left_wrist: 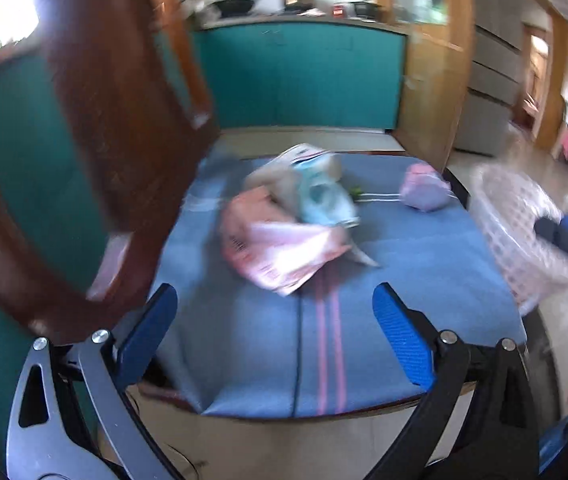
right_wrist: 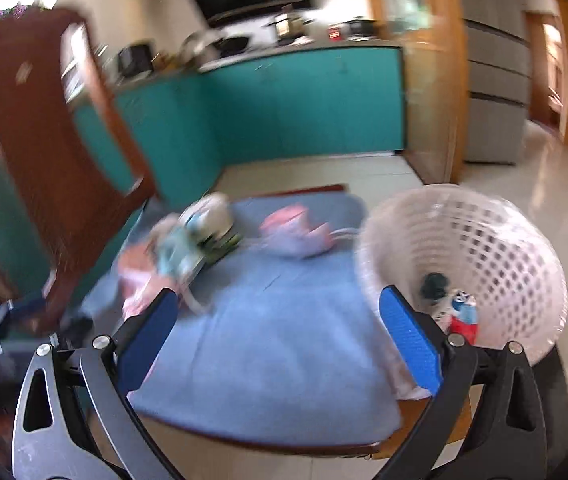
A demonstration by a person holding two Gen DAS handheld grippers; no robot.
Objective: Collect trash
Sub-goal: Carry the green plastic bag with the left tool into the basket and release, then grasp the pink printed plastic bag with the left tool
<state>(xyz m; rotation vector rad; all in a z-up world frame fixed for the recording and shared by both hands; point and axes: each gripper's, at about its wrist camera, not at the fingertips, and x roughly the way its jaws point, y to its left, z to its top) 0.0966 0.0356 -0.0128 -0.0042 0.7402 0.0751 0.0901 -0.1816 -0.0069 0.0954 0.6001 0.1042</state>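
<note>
Background: kitchen, both views motion-blurred.
Blue cloth (left_wrist: 403, 280) with pink stripes covers a low table. Dark brown wooden chair back (left_wrist: 96, 128) stands at its left edge. Teal cabinets (right_wrist: 303, 100) behind carry a cluttered countertop (right_wrist: 284, 40); grey refrigerator (right_wrist: 491, 92) at right, on pale tiled floor (right_wrist: 543, 168).

Wrappers (left_wrist: 284, 232) on table (left_wrist: 423, 280), pouch (left_wrist: 423, 192) right, basket (right_wrist: 483, 248) beside table

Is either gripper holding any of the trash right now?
No. The left gripper and the right gripper both stand open with nothing between their fingers.
</note>
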